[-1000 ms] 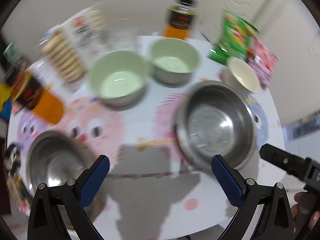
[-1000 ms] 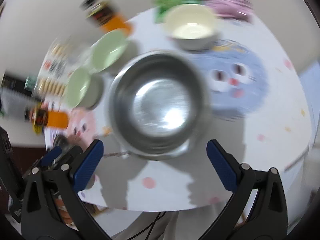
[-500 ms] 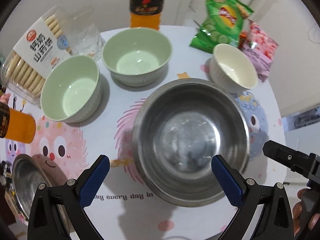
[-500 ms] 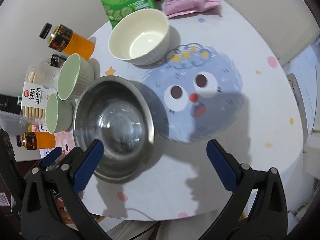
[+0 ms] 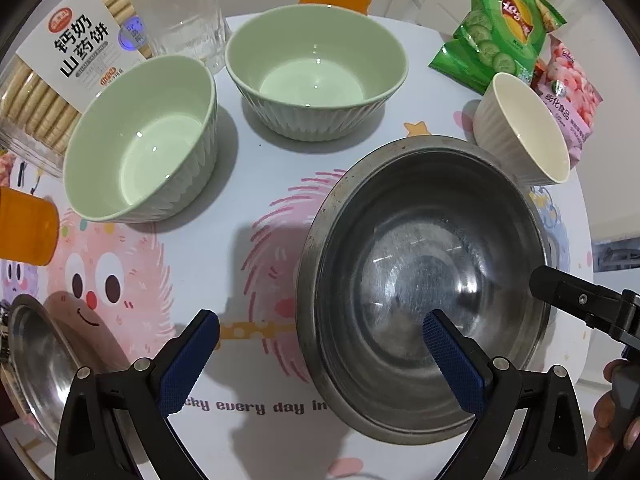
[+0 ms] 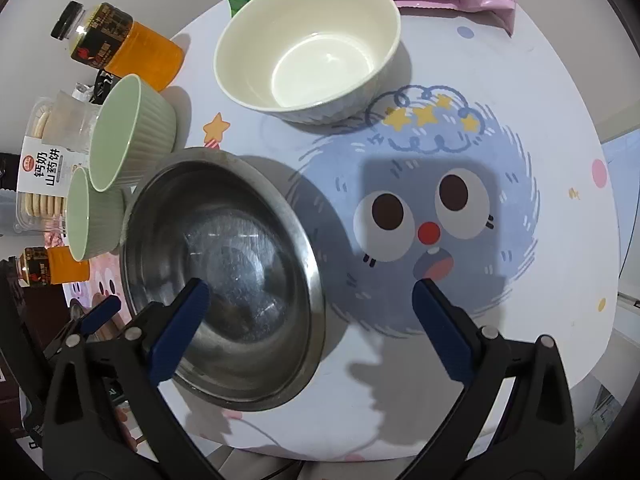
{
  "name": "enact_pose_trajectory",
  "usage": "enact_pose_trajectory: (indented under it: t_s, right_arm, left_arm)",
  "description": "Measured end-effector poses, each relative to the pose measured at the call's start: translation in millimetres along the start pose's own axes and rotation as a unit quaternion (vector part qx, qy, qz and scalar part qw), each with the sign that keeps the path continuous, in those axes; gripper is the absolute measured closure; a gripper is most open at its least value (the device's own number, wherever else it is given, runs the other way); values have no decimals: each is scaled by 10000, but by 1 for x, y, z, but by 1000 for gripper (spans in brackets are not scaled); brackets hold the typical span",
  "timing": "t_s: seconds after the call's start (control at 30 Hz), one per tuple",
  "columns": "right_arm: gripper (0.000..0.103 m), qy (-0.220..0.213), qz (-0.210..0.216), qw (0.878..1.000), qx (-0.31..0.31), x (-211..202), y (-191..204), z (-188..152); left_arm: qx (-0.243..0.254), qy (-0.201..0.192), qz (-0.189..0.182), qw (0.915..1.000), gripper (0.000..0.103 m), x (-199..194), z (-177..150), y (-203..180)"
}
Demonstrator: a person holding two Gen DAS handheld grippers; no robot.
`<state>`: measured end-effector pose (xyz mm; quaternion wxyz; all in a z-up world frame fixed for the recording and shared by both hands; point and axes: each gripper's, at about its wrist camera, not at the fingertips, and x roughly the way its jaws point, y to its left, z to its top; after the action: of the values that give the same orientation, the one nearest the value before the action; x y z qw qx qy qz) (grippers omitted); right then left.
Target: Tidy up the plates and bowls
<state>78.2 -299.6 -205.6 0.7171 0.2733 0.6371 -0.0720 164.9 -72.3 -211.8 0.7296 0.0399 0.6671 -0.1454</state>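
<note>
From my left gripper point(image 5: 320, 354), whose blue-padded jaws are spread wide and hold nothing, the large round stainless steel bowl point(image 5: 424, 288) sits on the cartoon-printed white tablecloth point(image 5: 248, 208) just ahead, with its near rim between my fingers and my right finger over its inside. Ahead and to the left stand two pale green ribbed ceramic bowls, the nearer green bowl point(image 5: 140, 144) close beside the farther green bowl point(image 5: 316, 72), both upright and empty. A small cream ceramic bowl point(image 5: 524, 128) stands ahead to the right, just beyond the steel bowl. A second steel bowl point(image 5: 36, 364) lies at my near left edge. From my right gripper point(image 6: 306, 312), also spread wide and empty, the steel bowl point(image 6: 224, 268) lies under my left finger, the cream bowl point(image 6: 308, 48) straight ahead and well beyond it, and the two green bowls point(image 6: 120, 132) far left beside an orange drink bottle point(image 6: 120, 46).
</note>
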Motion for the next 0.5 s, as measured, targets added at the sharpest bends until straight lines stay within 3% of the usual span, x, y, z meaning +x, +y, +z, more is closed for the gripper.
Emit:
enact_pose_trajectory:
  t_s: [0.07,0.13,0.17,0.23,0.33,0.4,0.47,0.5]
  right_arm:
    - [11,37,5,10000,-42,2,-1,2]
    - [24,56,-56,9999,-75,4,-3,1]
    - [41,57,-88,9999,-85,5,-4,0]
    - [64,151,-61,9998,-116,10,-9,-3]
    - [68,183,-12,9998,-111,13,-14,-10]
    - [75,161,75,9998,-129,13,-16,-13]
    - [85,140,164,9996,-177,12,-15,-13]
    - [91,129,162,9994,-263,11,-12,-14]
  left_arm:
    - [-19,34,15,10000,0,4,0,0]
    - [-35,81,17,10000,0,7,-1,-2]
    - [-47,115,-2,9999,0,9,0,-4]
    - [-82,175,18,9998,0,12,-2,-5]
    - [29,101,0,9999,9,12,-3,-12]
    - [143,53,17,9999,44,9,-5,-19]
    - [129,17,222,9997,70,8,-6,-21]
    - [134,-3,312,9994,75,9,-6,-23]
